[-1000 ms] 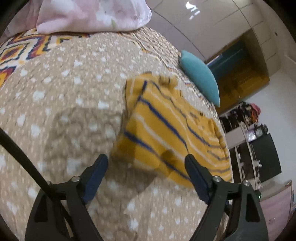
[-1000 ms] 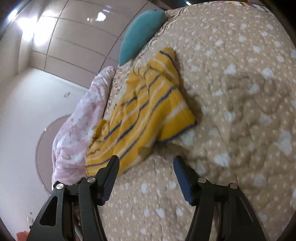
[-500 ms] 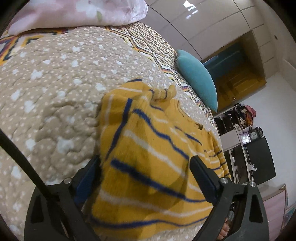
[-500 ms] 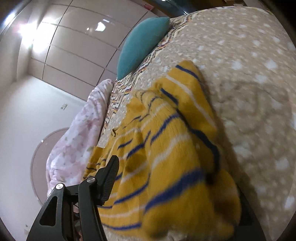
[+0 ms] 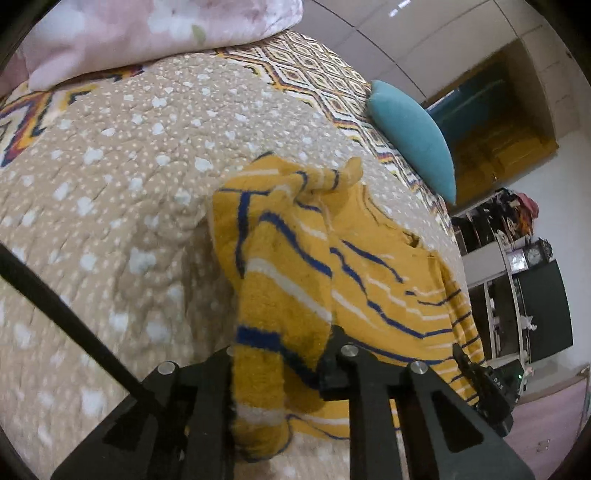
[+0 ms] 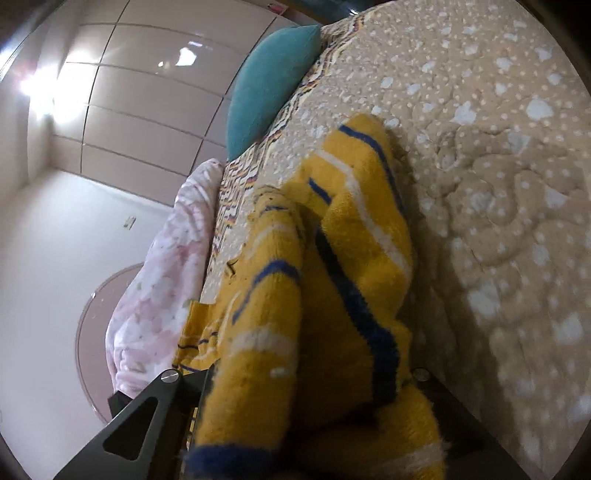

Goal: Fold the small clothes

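A small yellow sweater [image 5: 295, 266] with blue and white stripes lies on the beige dotted quilt [image 5: 110, 184]. My left gripper [image 5: 275, 354] is shut on a bunched edge of it, which rises off the quilt between the jaws. In the right wrist view the sweater [image 6: 332, 277] fills the middle. My right gripper [image 6: 303, 384] is closed in on another bunched edge of it, and the cloth hides the fingertips. The rest of the sweater trails flat behind both grips.
A teal cushion [image 5: 417, 136] lies at the bed's far edge, also in the right wrist view [image 6: 269, 81]. A pink floral duvet [image 5: 147, 33] is heaped at one end. Shelves with clutter [image 5: 517, 277] stand beyond the bed. A black cable [image 5: 66, 317] crosses the lower left.
Both grippers came down from above the quilt onto the sweater's edge and closed on it. The gripped cloth now bunches up and lifts off the quilt.
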`<state>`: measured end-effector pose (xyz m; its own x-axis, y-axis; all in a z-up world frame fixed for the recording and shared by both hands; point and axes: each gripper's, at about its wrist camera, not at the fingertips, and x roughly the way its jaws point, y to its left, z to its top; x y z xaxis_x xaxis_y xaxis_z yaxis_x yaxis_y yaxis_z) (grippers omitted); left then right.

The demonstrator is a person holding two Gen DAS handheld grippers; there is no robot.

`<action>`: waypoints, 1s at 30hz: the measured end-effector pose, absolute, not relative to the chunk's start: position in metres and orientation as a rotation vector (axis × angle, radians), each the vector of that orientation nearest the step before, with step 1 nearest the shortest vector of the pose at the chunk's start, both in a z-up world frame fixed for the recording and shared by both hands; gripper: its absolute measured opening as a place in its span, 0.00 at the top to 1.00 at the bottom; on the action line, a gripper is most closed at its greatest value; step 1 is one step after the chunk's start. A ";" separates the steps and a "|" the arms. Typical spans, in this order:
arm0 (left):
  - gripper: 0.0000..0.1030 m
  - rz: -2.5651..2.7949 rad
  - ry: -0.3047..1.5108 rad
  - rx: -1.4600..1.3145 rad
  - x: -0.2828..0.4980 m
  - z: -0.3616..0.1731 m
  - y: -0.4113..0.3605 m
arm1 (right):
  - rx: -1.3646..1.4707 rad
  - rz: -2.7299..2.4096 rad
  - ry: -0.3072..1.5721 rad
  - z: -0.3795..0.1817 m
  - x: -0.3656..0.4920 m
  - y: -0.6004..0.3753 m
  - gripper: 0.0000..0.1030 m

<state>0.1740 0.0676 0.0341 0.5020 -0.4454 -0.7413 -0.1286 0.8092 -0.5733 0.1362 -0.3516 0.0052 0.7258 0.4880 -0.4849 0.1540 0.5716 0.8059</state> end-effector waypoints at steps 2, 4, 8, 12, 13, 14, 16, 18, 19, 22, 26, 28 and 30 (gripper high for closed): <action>0.85 -0.217 1.050 -0.615 0.160 0.039 0.067 | 0.957 0.233 0.760 0.010 0.125 -0.352 0.82; 0.85 -0.231 1.054 -0.599 0.140 0.042 0.065 | 0.952 0.249 0.762 0.013 0.111 -0.354 0.82; 0.85 -0.245 1.059 -0.576 0.106 0.041 0.062 | 0.941 0.261 0.780 0.012 0.075 -0.357 0.82; 0.84 -0.258 1.051 -0.577 0.071 0.040 0.062 | 0.967 0.273 0.789 0.001 0.031 -0.362 0.82; 0.83 -0.257 1.052 -0.566 0.062 0.038 0.061 | 0.969 0.274 0.789 -0.001 0.026 -0.362 0.82; 0.80 -0.250 1.053 -0.552 0.059 0.036 0.060 | 0.963 0.278 0.791 -0.003 0.019 -0.362 0.82; 0.73 -0.199 1.040 -0.491 0.047 0.035 0.062 | 0.949 0.282 0.795 -0.006 0.008 -0.366 0.79; 0.67 -0.171 1.023 -0.464 0.035 0.039 0.069 | 0.948 0.274 0.790 -0.003 -0.001 -0.370 0.75; 0.66 -0.162 1.015 -0.457 0.028 0.041 0.073 | 0.925 0.258 0.794 0.003 -0.009 -0.373 0.72; 0.55 -0.080 0.979 -0.391 0.006 0.048 0.087 | 0.786 0.206 0.807 0.022 -0.035 -0.376 0.62; 0.54 0.001 0.946 -0.359 -0.007 0.047 0.105 | 0.623 0.112 0.755 0.056 -0.057 -0.375 0.51; 0.54 -0.010 0.924 -0.396 -0.009 0.044 0.108 | 0.538 0.098 0.711 0.077 -0.061 -0.362 0.51; 0.54 -0.011 0.896 -0.399 -0.008 0.042 0.106 | 0.480 0.130 0.711 0.088 -0.055 -0.343 0.51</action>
<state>-0.0085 0.1059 0.0418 0.6294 -0.1740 -0.7574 -0.1561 0.9264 -0.3426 -0.0547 -0.3431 0.0882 0.7549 0.2747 -0.5956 0.0457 0.8838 0.4656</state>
